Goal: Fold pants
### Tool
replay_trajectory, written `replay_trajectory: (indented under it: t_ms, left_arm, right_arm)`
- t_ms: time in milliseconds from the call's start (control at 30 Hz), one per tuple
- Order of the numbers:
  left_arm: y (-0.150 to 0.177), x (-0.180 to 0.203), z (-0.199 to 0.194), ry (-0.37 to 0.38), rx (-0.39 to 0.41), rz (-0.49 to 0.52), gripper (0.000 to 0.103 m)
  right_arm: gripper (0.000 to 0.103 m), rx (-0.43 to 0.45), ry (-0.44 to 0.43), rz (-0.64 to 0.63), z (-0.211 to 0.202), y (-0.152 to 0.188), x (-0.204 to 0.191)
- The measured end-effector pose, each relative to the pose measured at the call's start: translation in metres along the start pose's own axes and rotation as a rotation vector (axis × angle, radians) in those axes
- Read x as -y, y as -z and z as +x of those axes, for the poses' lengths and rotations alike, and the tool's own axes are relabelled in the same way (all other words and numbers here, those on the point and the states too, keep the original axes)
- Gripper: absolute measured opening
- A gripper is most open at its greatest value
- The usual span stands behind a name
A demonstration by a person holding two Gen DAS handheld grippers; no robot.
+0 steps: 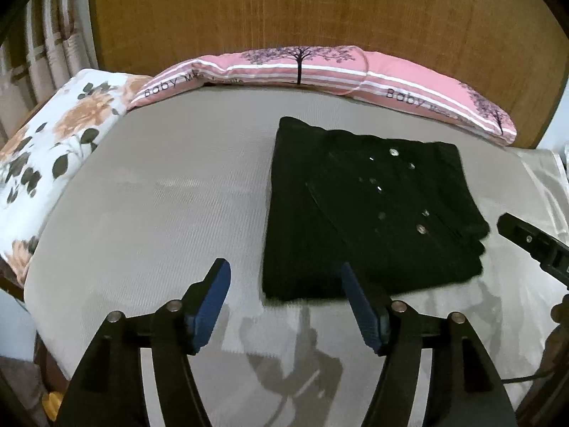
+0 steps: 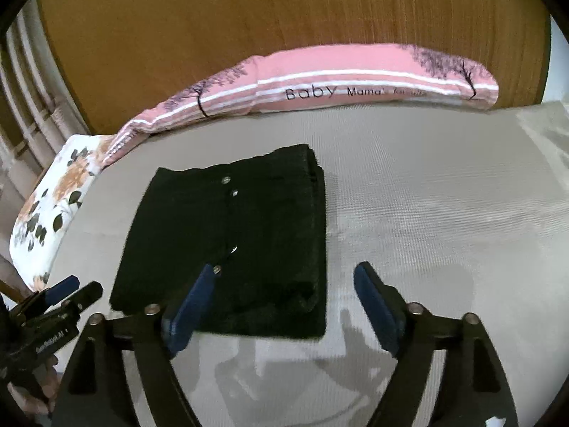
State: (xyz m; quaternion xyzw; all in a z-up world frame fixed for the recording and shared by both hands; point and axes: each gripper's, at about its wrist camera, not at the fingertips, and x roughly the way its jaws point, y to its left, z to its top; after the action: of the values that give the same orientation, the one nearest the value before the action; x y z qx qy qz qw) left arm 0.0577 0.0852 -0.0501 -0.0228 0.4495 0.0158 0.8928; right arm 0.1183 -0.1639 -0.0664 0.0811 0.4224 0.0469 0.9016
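Bed (image 1: 142,213) | one folded pants (image 1: 355,213) (black) | two claws apart, empty

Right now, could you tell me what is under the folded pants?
The black pants lie on the grey sheet, which shows all around them. The patch directly beneath is covered, so anything there cannot be seen.

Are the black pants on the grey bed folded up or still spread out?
Folded. The black pants lie as a compact stacked rectangle on the grey bed, layered edges showing; both open grippers are clear of them.
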Motion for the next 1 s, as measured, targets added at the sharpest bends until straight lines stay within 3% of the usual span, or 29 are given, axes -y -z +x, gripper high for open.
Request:
replay_trajectory:
  t_ms: [167, 467, 1000]
  left_arm:
    - [0.018, 0.006, -0.020, -0.029, 0.017, 0.008, 0.067]
    - [0.041, 0.003, -0.042, -0.043, 0.037, -0.038, 0.069]
    - [0.056, 0.011, -0.046, -0.062, 0.035, -0.025, 0.070]
  right_arm:
    - [0.091, 0.050, 0.012, -0.023, -0.023, 0.021, -0.019]
    - [0.100, 0.053, 0.050, -0.074, -0.039, 0.052, -0.038]
    - [0.102, 0.042, 0.058, -0.081, -0.042, 0.073, -0.049]
